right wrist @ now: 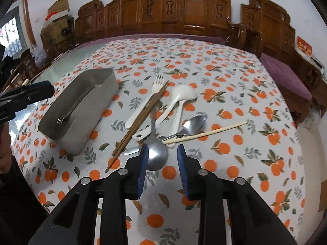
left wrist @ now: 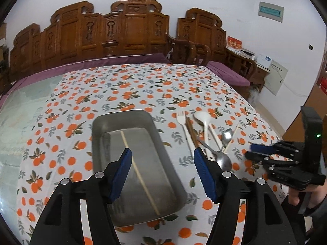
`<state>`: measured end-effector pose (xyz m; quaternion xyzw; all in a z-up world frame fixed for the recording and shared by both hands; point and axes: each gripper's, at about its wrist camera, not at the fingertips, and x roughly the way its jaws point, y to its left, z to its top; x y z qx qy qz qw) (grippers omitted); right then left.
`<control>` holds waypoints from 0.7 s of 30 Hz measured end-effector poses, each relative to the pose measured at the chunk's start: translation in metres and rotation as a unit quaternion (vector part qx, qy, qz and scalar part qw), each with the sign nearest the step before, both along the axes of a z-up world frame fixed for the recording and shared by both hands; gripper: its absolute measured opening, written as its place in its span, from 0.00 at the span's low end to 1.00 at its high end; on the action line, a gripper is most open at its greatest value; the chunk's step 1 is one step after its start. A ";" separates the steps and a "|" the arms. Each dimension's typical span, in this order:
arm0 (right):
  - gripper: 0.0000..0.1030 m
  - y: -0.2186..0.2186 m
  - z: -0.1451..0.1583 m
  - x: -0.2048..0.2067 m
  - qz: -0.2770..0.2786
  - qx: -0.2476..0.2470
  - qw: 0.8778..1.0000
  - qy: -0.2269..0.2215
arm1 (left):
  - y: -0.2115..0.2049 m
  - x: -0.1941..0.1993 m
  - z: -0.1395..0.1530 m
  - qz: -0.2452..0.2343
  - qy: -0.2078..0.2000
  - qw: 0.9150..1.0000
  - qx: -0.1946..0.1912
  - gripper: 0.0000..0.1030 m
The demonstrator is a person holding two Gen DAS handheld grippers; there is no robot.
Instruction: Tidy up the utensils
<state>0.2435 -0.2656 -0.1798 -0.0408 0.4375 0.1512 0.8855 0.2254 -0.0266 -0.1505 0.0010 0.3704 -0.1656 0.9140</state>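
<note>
1. While the left gripper (left wrist: 162, 159) hangs over the near half of the tray (left wrist: 98, 134), its blue pads stand wide apart and nothing sits between them.
2. Right under it, one pale chopstick (left wrist: 139, 171) lies lengthwise on the tray floor, and the right wrist view shows a metal fork (right wrist: 61, 120) in there too.
3. Over to the right gripper (right wrist: 162, 153): jaws partly open, empty, poised just above the bowl of the big metal spoon (right wrist: 156, 155), no pad touching it.
4. Just beyond sits the pile of utensils on the orange-print cloth (right wrist: 224, 77), right of the tray and apart from it.
5. In that pile: brown chopsticks (right wrist: 139, 120) lie across a white fork (right wrist: 143, 104), two white spoons (right wrist: 179, 100) run side by side, and a smaller metal spoon (right wrist: 192, 123) rests near a second pale chopstick (right wrist: 206, 133).
6. From the left wrist, a hand (left wrist: 302, 194) shows at the right edge, gripping the right tool.
7. Far back, carved wooden chairs (left wrist: 130, 30) line the white wall (left wrist: 224, 0).
</note>
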 end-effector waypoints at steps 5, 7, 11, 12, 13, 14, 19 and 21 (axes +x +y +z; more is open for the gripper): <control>0.35 0.022 -0.015 0.004 0.019 -0.014 1.000 0.004 | -0.011 -0.004 -0.005 -0.010 0.001 1.000 0.010 0.58; 0.36 0.031 -0.019 0.007 0.024 -0.021 0.999 0.006 | -0.012 -0.005 -0.007 -0.012 0.004 1.000 0.007 0.58; 0.43 0.043 -0.028 0.014 0.025 -0.048 0.998 0.010 | -0.013 -0.006 -0.008 -0.016 0.006 1.000 0.007 0.58; 0.43 0.045 -0.031 0.016 0.024 -0.057 0.998 0.014 | -0.012 -0.007 -0.008 -0.017 0.006 1.000 0.007 0.58; 0.43 0.047 -0.034 0.018 0.025 -0.063 0.998 0.017 | -0.012 -0.007 -0.009 -0.018 0.006 1.000 0.006 0.58; 0.43 0.049 -0.036 0.019 0.026 -0.068 0.997 0.018 | -0.012 -0.007 -0.009 -0.018 0.007 1.000 0.006 0.58; 0.44 0.054 -0.044 0.021 0.026 -0.108 0.994 0.019 | -0.011 -0.008 -0.008 -0.018 0.006 1.000 0.004 0.58; 0.44 0.054 -0.047 0.022 0.026 -0.119 0.992 0.021 | -0.011 -0.009 -0.007 -0.019 0.004 1.000 0.000 0.58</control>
